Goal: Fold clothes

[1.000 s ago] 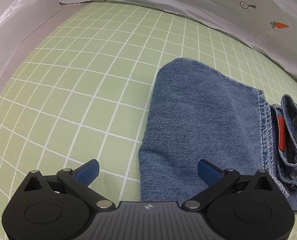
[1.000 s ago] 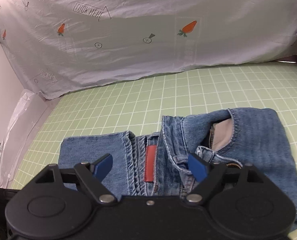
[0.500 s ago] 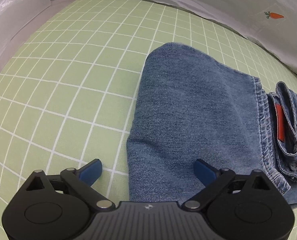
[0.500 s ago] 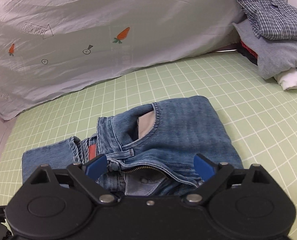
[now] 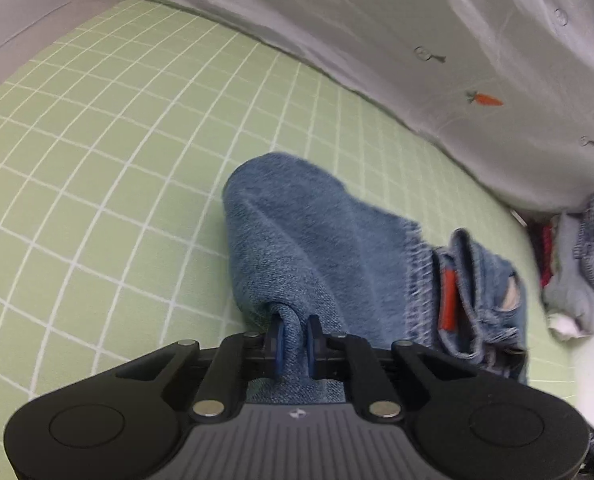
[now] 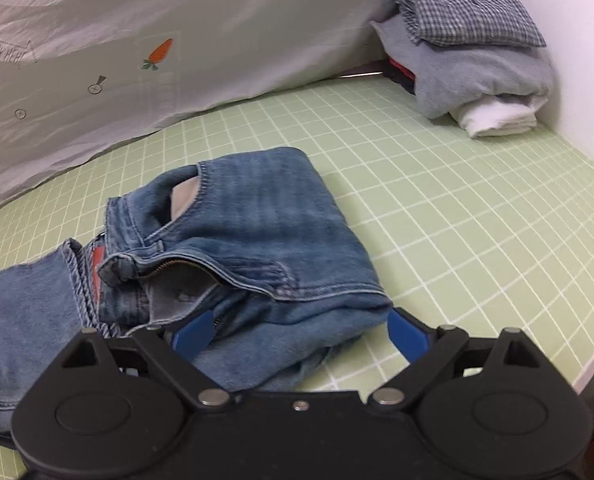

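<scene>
Closing my left gripper (image 5: pixel 295 338), I pinched one fold of the single pair of blue denim jeans (image 6: pixel 257 240) on the green gridded mat (image 6: pixel 457 220). My right gripper (image 6: pixel 297 332) stood wide apart astride its near edge. One stack of four folded garments (image 6: pixel 469 60) sat in the far corner.

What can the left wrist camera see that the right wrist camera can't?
Only the left wrist view shows the left tool: its jaws are closing on a pinched-up fold of the jeans.

Only the right wrist view shows the right tool, jaws wide apart around the near edge of the jeans without pressing it. It alone shows the open zipper and the checked shirt topping the folded pile.

Both show the jeans, the green grid mat, the grey carrot-print sheet and the pile of folded clothes, which is blurry in the left view.
</scene>
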A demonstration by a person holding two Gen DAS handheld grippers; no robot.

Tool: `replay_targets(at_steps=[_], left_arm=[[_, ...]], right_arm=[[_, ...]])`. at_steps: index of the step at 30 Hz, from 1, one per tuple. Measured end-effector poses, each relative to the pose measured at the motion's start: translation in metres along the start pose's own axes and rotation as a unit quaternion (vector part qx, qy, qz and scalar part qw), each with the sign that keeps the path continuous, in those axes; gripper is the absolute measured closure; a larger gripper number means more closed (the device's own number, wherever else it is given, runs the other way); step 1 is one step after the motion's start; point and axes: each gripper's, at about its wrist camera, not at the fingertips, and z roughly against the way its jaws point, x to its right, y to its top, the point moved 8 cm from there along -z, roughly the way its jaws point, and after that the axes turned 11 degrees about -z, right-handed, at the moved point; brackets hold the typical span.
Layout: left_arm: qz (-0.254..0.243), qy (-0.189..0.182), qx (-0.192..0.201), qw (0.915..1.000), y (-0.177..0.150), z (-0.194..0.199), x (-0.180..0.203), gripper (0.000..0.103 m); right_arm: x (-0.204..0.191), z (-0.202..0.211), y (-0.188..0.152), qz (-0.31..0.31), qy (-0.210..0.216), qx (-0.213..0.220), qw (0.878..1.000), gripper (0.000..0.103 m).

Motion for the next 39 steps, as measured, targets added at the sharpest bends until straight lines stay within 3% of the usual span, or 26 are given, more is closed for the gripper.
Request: replay_targets(at_steps=[5, 11, 14, 16, 20, 22, 25, 28, 30, 31, 33, 35, 37, 39], left_arm=[[0.003, -0.07, 0.059, 0.9958, 0.023, 0.015, 0.078, 0.093], [-0.026, -0.112, 0.109, 0.9874, 0.019, 0.012, 0.209, 0.093], [-0.033, -0.127, 0.103, 0.986, 0.004, -0.015, 0.265, 0.093], [0.0, -0.128, 0.074, 0.989, -0.011, -0.051, 0.287, 0.093], [0.116, -0.111, 0.012, 0.9871, -0.047, -0.124, 0.289, 0.092], [0.183, -0.107, -0.015, 0.9772, -0.067, -0.153, 0.278, 0.094], [0.256, -0.114, -0.007, 0.9599, -0.085, -0.169, 0.27, 0.091], [0.26, -0.104, -0.006, 0.9601, -0.083, -0.17, 0.273, 0.091], [0.26, -0.096, -0.008, 0.9607, -0.079, -0.169, 0.275, 0.086], [0.258, -0.098, -0.01, 0.9612, -0.075, -0.167, 0.279, 0.078], [0.24, -0.105, -0.014, 0.9651, -0.067, -0.16, 0.29, 0.056], [0.188, -0.119, -0.005, 0.9749, -0.055, -0.145, 0.308, 0.03], [0.125, -0.11, 0.016, 0.9859, -0.044, -0.123, 0.32, 0.026], [0.062, -0.063, 0.034, 0.9955, -0.037, -0.101, 0.318, 0.02]], right_arm=[[0.038, -0.016, 0.014, -0.039, 0.016, -0.005, 0.999, 0.009], [0.078, -0.041, 0.064, -0.024, 0.073, -0.004, 0.997, 0.009], [0.1, -0.054, 0.093, -0.007, 0.101, -0.003, 0.995, 0.009], [0.115, -0.06, 0.107, 0.009, 0.113, -0.005, 0.994, 0.009], [0.148, -0.068, 0.115, 0.018, 0.116, -0.025, 0.993, 0.009], [0.165, -0.071, 0.113, 0.012, 0.115, -0.036, 0.993, 0.009], [0.187, -0.078, 0.109, 0.009, 0.109, -0.054, 0.993, 0.009], [0.202, -0.082, 0.116, 0.005, 0.104, -0.053, 0.993, 0.009], [0.208, -0.083, 0.122, -0.004, 0.104, -0.051, 0.993, 0.008], [0.209, -0.084, 0.124, -0.008, 0.105, -0.05, 0.993, 0.008], [0.206, -0.085, 0.126, -0.013, 0.111, -0.051, 0.992, 0.008], [0.197, -0.086, 0.126, -0.012, 0.12, -0.053, 0.991, 0.008], [0.183, -0.086, 0.124, -0.007, 0.133, -0.055, 0.99, 0.008], [0.161, -0.087, 0.123, 0.006, 0.149, -0.055, 0.987, 0.008]])
